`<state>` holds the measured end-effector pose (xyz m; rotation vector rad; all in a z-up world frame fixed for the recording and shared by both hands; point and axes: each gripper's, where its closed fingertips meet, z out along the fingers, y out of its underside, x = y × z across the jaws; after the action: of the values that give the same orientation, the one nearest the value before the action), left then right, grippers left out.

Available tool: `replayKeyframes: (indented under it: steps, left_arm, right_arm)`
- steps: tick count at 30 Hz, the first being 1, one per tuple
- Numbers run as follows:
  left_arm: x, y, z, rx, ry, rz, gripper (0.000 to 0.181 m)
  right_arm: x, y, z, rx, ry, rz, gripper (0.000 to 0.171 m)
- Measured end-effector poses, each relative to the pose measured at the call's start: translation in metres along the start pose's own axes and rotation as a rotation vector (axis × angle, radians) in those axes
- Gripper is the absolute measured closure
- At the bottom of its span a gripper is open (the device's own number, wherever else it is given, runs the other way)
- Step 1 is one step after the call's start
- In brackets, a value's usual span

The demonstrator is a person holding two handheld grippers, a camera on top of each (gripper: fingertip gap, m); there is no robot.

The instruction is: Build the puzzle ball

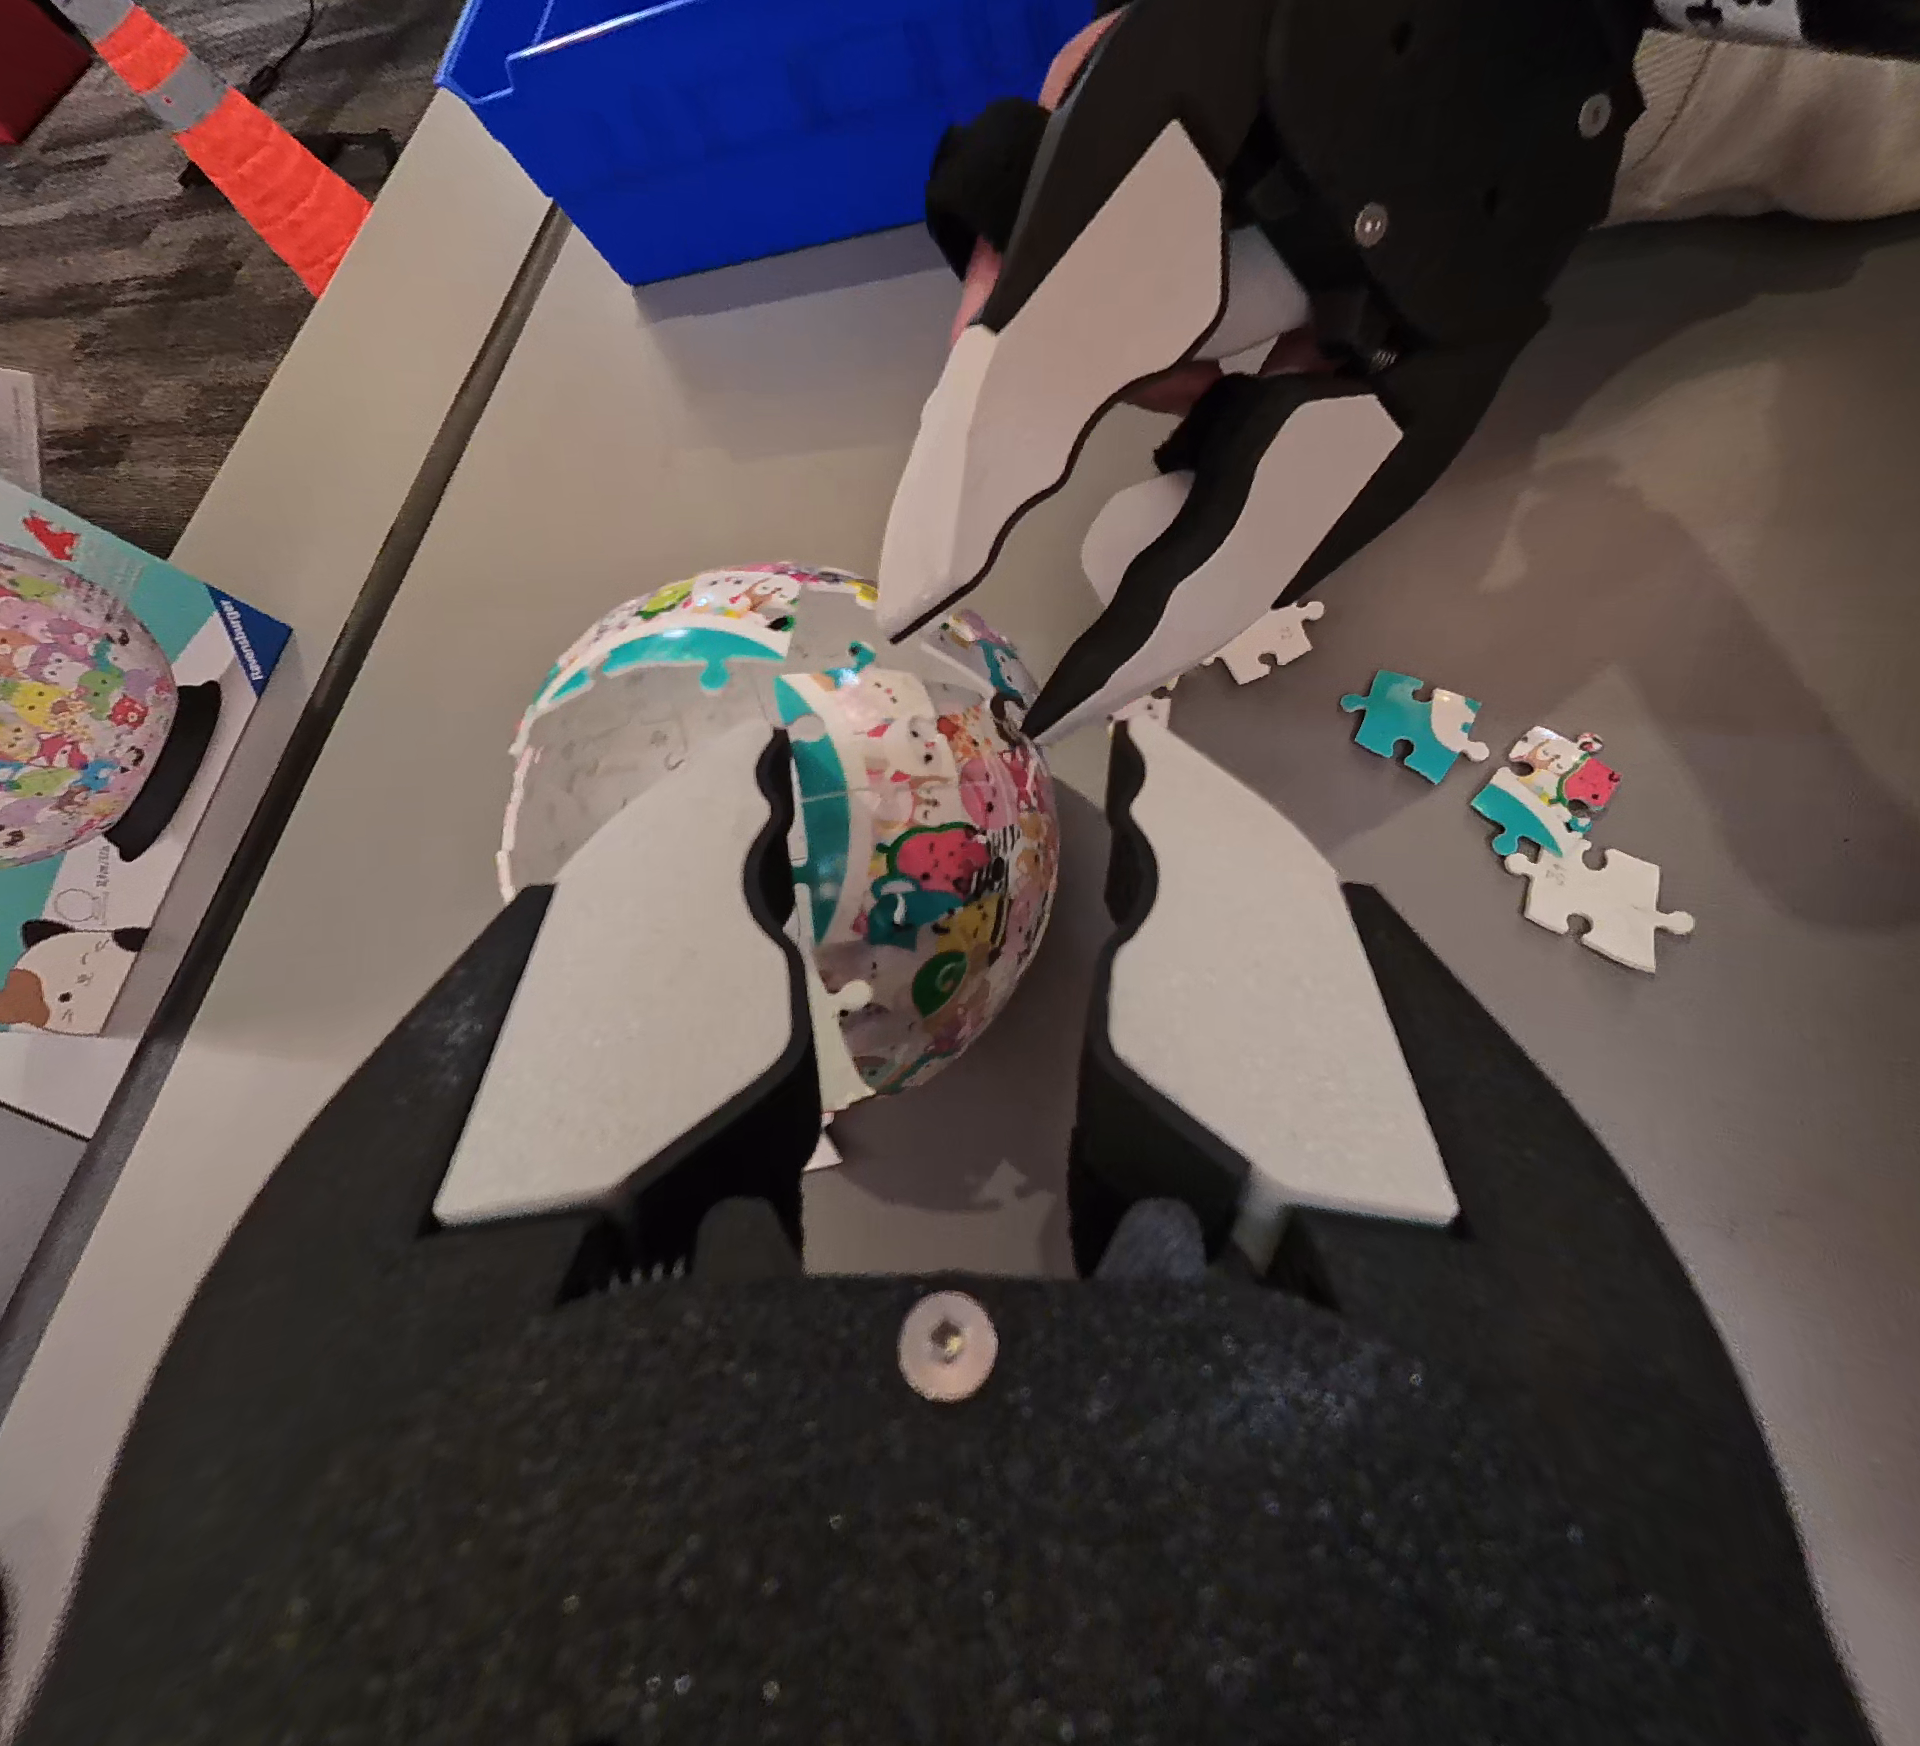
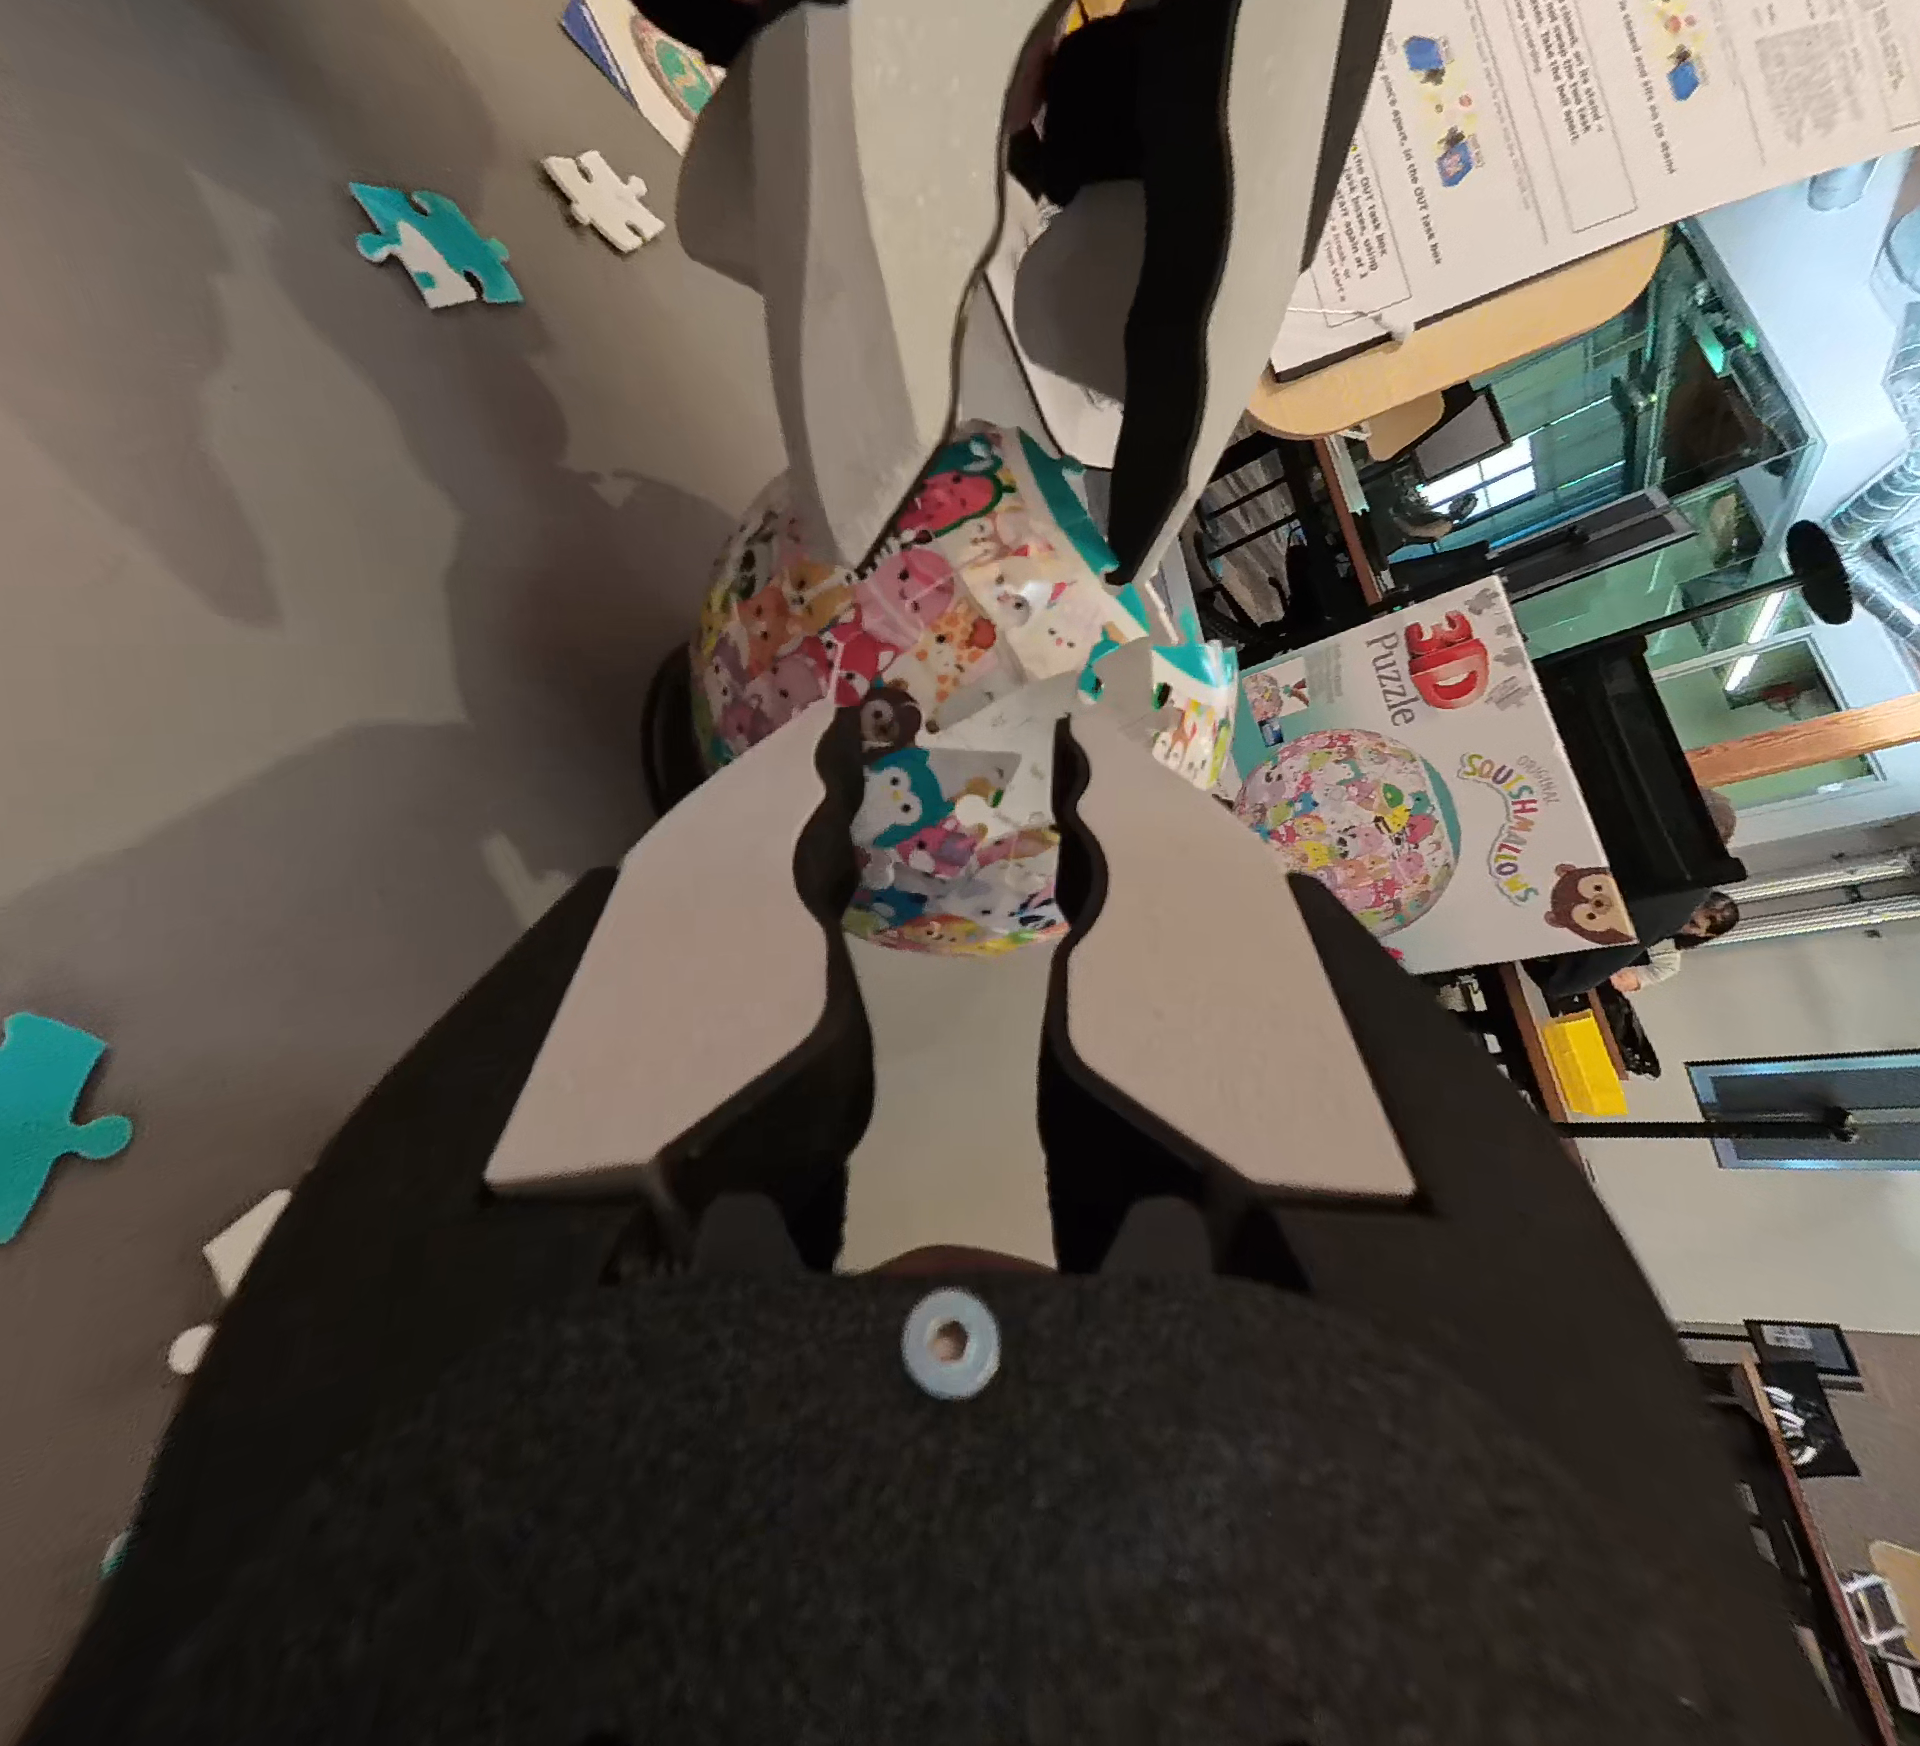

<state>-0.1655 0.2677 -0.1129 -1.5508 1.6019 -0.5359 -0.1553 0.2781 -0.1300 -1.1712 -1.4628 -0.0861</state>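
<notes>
The partly built puzzle ball (image 1: 935, 865), covered in colourful cartoon animals, stands on the grey table (image 1: 1610, 1229) with a wide opening on its left and a small gap at its top. My left gripper (image 1: 948, 751) is open and straddles the ball's wall, one finger at the opening and one outside. My right gripper (image 1: 966, 680) comes down from the upper right, slightly open, with its tips on the ball's top beside the gap. In the right wrist view the ball (image 2: 935, 636) sits between my right gripper (image 2: 951, 740) and the left gripper (image 2: 992, 558). I see no piece held.
Loose pieces lie right of the ball: a teal one (image 1: 1413, 725), a coloured one (image 1: 1558, 787), white face-down ones (image 1: 1590, 896). A blue bin (image 1: 790, 34) stands behind. The puzzle box (image 1: 104, 761) is at the left edge. An instruction sheet (image 2: 1558, 34) lies beyond. Only a small space, under 4 cm, lies between the two pairs of fingers.
</notes>
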Motion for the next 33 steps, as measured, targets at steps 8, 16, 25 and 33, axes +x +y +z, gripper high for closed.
replayKeyframes:
  steps: [8, 16, 25, 33]
  left_arm:
    - [-0.001, 0.001, -0.002, 0.001, -0.007, -0.002, 0.124]
    - [-0.002, 0.004, -0.002, 0.011, -0.010, -0.014, 0.126]
    - [-0.001, 0.003, -0.001, 0.007, -0.010, -0.013, 0.126]
    - [-0.002, 0.004, -0.001, 0.002, -0.015, -0.014, 0.126]
  right_arm:
    - [0.002, 0.004, -0.015, 0.007, 0.023, 0.032, 0.137]
    - [-0.038, 0.021, -0.020, -0.051, -0.155, 0.414, 0.149]
    - [-0.061, 0.010, -0.015, -0.037, -0.257, 0.390, 0.145]
    - [-0.061, 0.013, -0.015, -0.044, -0.238, 0.366, 0.136]
